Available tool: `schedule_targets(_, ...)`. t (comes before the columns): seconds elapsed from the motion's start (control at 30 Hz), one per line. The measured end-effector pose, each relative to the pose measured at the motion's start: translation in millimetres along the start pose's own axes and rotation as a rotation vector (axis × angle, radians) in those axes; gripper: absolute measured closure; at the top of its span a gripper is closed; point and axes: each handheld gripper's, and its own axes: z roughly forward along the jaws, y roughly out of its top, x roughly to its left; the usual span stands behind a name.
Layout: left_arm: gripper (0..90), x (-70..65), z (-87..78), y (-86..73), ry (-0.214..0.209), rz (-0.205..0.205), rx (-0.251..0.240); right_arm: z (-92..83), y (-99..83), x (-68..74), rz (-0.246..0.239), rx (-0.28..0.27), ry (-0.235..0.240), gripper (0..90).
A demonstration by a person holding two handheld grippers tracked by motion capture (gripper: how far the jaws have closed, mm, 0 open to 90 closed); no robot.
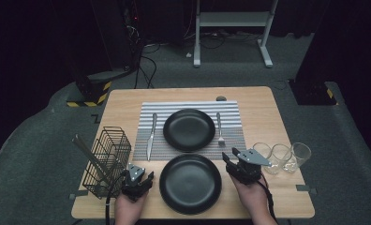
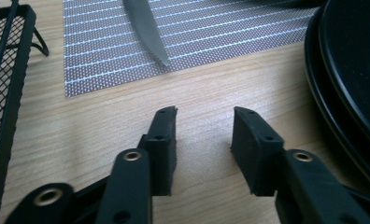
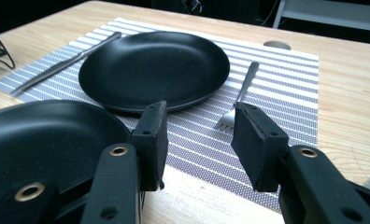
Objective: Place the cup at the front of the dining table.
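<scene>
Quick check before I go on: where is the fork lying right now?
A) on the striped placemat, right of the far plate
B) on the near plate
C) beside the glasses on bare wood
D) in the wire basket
A: in the high view the fork lies on the striped placemat, just right of the far plate; the right gripper view shows it there too, tines toward the camera.

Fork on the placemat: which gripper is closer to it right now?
Right. The right gripper sits just below the fork, jaws pointed toward its tines. The left gripper is across the near plate, by the wire basket, closer to the knife.
</scene>
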Motion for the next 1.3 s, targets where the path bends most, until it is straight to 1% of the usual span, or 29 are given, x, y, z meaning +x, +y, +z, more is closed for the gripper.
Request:
schedule_targets(0.07, 53.8, -0.7, -0.3, -0.3, -0.001, 0.009, 0.002, -3.4, 2.2, -1.2, 0.007, -0.008, 0.0, 55.1)
schedule_targets(0.13, 52.1, -0.6, -0.4, -0.3, -0.004, 0.008, 0.004, -6.7, 4.1, -2.3, 0.015, -0.021, 0.006, 55.2)
schedule_targets(0.2, 50.9, -0.6, -0.3, -0.3, -0.004, 0.008, 0.004, -9.7, 5.1, -2.9, 0.011, -0.03, 0.006, 55.4)
schedule_targets(0.33, 48.0, -0.7, 0.0, -0.2, -0.01, 0.013, 0.006, -14.8, 4.2, -5.4, 0.012, -0.032, 0.008, 55.0)
schedule_targets(0.4, 46.9, -1.0, 0.0, -0.2, -0.012, 0.014, 0.006, -17.5, 3.1, -7.5, 0.02, -0.035, 0.008, 54.9)
schedule_targets(0.6, 44.1, -1.2, 0.2, -0.2, -0.018, 0.019, 0.007, -21.7, -0.6, -13.1, 0.016, -0.032, -0.005, 54.6)
schedule_targets(0.93, 43.0, -1.3, 0.2, -0.3, -0.023, 0.021, 0.009, -25.9, -1.0, -21.8, 0.042, -0.034, -0.013, 52.0)
schedule_targets(1.3, 41.7, -1.4, 0.2, -0.2, -0.026, 0.026, 0.01, -25.3, 1.7, -25.8, 0.037, -0.045, -0.025, 49.3)
